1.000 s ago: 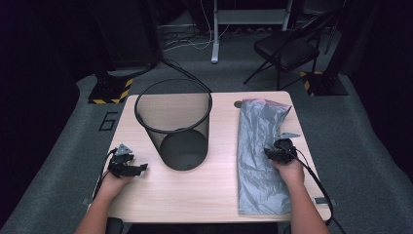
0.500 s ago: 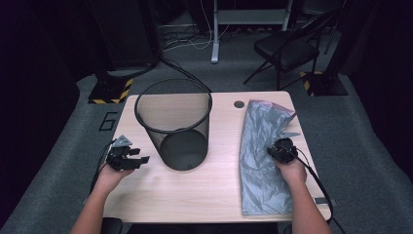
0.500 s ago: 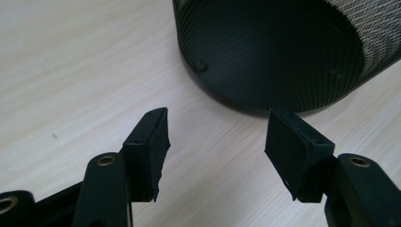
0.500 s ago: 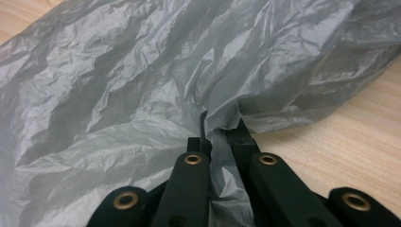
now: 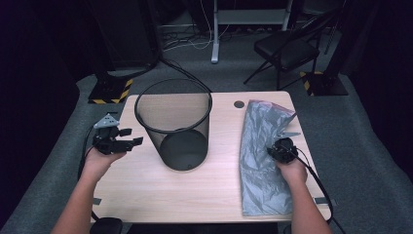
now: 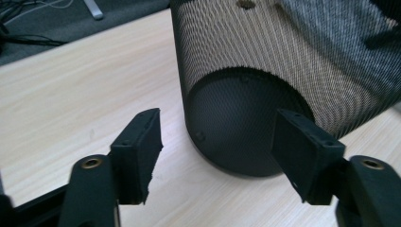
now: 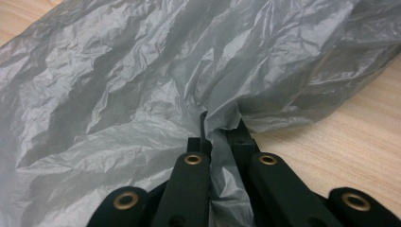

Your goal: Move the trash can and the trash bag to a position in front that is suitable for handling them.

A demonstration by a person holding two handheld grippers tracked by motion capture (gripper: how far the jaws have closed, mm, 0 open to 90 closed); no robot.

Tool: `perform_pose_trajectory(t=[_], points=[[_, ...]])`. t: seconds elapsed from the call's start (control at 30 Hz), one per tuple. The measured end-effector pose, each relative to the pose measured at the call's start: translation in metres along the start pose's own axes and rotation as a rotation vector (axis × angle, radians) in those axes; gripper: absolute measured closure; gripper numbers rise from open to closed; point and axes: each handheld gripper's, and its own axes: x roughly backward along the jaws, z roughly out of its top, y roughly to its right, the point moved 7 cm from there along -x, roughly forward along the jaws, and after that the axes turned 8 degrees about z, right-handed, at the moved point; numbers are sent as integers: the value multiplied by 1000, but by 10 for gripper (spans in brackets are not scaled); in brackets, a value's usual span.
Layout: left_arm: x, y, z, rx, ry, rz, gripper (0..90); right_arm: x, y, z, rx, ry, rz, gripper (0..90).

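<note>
The table (image 5: 160, 195) held a mesh bin (image 5: 174, 124) standing upright left of centre and a grey bag (image 5: 263, 146) lying flat along the right side, its near end close to the table's front edge. Bare wood lay open between bin and bag and in front of the bin.

The left forearm reached in over the table's left edge. The left gripper (image 5: 127, 142) hung beside the bin, pointing at its base; its jaws had just been opening and stood apart with nothing between them.

The right hand (image 5: 291, 168) rested on the bag. The right gripper (image 7: 218, 127) was clenched on a fold of bag.

A chair (image 5: 287, 48) stood beyond the table.
</note>
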Motion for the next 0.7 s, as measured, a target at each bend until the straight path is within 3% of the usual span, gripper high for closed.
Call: perform_pose_trajectory(t=[0.1,0.27,0.7], points=[[11,1,14,0,18,17,318,1,0,1,9,-19,4,881],[26,7,34,-8,51,-18,350,1,1,0,6,-19,3,881],[55,8,74,-45,83,24,331,1,0,0,17,-16,-1,880]])
